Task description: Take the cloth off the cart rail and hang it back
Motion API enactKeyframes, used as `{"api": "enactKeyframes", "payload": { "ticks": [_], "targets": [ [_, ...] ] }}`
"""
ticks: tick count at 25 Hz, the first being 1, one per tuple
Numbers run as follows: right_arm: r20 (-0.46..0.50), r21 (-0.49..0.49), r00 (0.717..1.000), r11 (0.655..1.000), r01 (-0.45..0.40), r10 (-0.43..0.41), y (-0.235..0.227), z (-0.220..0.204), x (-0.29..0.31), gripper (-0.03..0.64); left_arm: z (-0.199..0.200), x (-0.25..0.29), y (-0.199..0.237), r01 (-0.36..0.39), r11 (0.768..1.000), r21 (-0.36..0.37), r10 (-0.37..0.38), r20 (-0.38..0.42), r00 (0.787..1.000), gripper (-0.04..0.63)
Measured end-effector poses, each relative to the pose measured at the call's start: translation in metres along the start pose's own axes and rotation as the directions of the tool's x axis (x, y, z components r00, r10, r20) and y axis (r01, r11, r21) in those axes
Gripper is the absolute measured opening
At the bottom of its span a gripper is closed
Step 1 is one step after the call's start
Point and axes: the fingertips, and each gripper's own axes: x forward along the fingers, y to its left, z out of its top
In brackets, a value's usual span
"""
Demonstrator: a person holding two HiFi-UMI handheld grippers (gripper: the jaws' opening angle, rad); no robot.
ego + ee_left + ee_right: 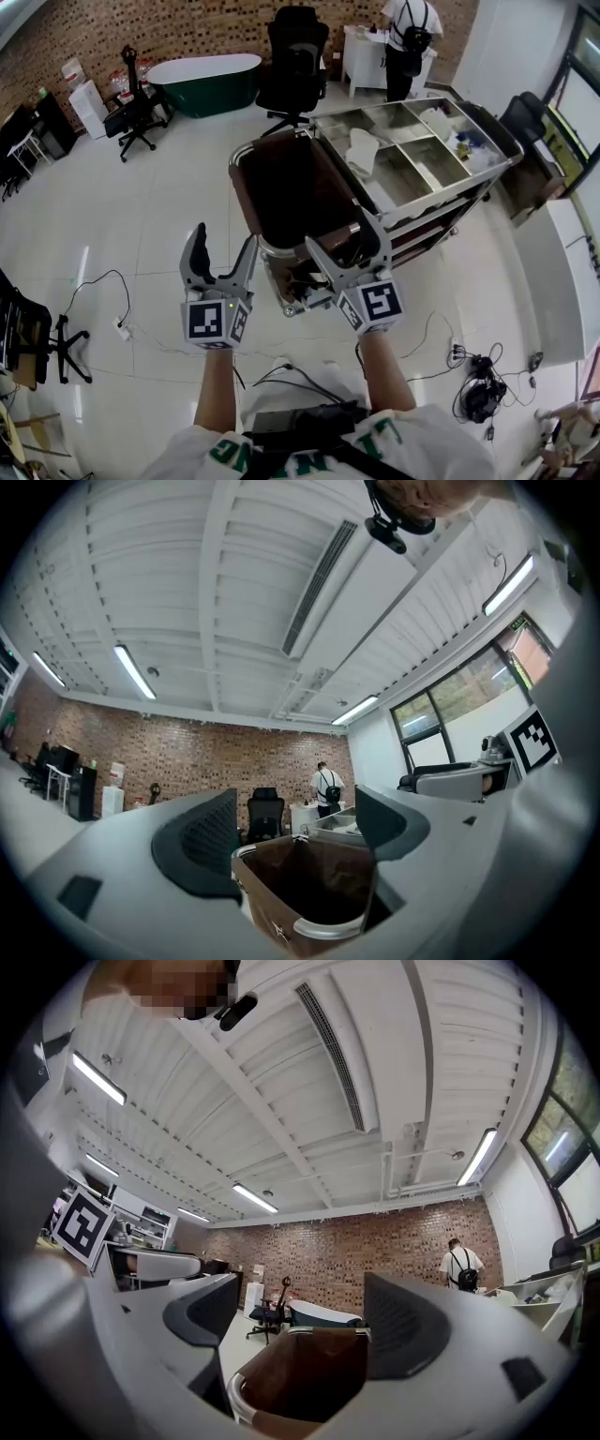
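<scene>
Head view takes in two grippers side by side: the left gripper [223, 239] hangs spread wide and empty just beside the one brown bag [295, 192] at the near end of the cart [450, 161], and the right gripper [341, 232] is just as wide by that bag's near rim, gripping nothing. One white cloth [361, 150] lies in a middle tray of the cart top, well apart from both, plain from up here alone. Left gripper view and right gripper view each frame the bag between parted jaws; only the right one catches the green bathtub [319, 1315]

Green bathtub [204, 82], black office chair [296, 56]
</scene>
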Motion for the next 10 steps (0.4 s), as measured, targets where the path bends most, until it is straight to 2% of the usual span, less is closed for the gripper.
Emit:
{"api": "enactKeyframes", "payload": {
  "ticks": [10],
  "targets": [
    [-0.065, 0.018, 0.998, 1.0, 0.003, -0.002, 0.008, -0.03, -0.001, 0.446, -0.012, 0.005, -0.003, 0.052, 0.998, -0.025, -0.052, -0.009, 0.999, 0.388]
  ]
}}
